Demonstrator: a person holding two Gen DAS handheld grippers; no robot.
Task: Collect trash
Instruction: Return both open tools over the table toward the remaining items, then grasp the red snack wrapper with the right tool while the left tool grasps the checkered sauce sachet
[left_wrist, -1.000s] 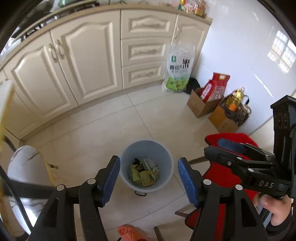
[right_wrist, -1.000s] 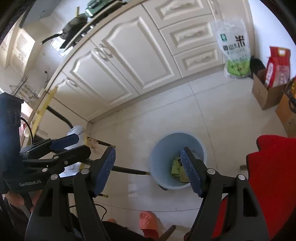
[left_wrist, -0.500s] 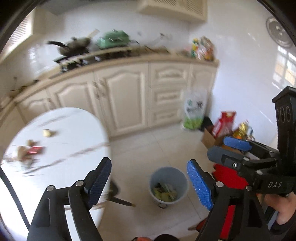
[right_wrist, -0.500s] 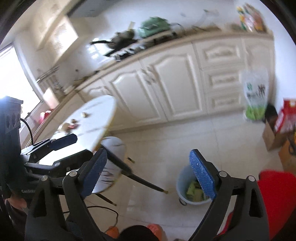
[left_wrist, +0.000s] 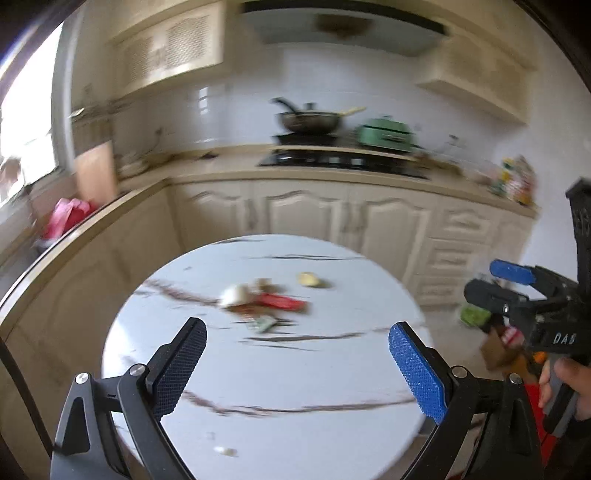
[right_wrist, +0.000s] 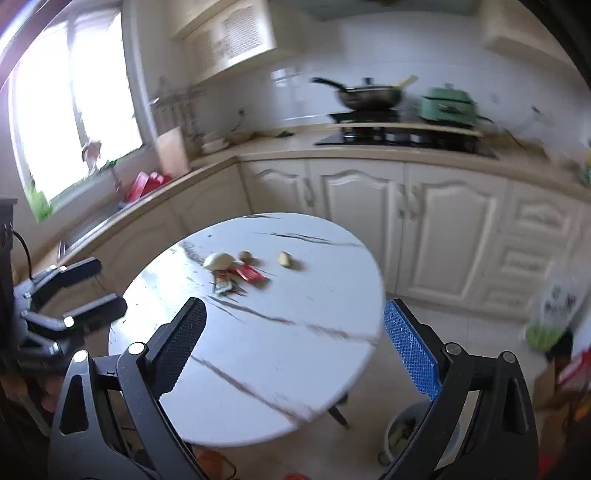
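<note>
Trash lies on the far part of a round white marble table (left_wrist: 295, 424): a red wrapper (left_wrist: 282, 302), a pale crumpled lump (left_wrist: 233, 295), a green scrap (left_wrist: 263, 325) and a yellowish bit (left_wrist: 309, 279). The right wrist view shows the same red wrapper (right_wrist: 251, 274), lump (right_wrist: 218, 260) and yellowish bit (right_wrist: 285, 259). My left gripper (left_wrist: 295, 373) is open and empty above the table's near side. My right gripper (right_wrist: 293, 347) is open and empty, over the table's right part. The blue bin (right_wrist: 397, 434) stands on the floor, mostly hidden behind the right finger.
Cream cabinets (left_wrist: 351, 218) and a counter with a stove, a wok (left_wrist: 308, 122) and a green appliance (left_wrist: 384, 134) run behind the table. A green-and-white bag (right_wrist: 554, 314) and boxes stand on the floor at right. The other gripper (left_wrist: 524, 306) shows at the right edge.
Both grippers have swung up and left from over the bin on the floor to face the table. The table and its trash have come into view. Both stay open and empty.
</note>
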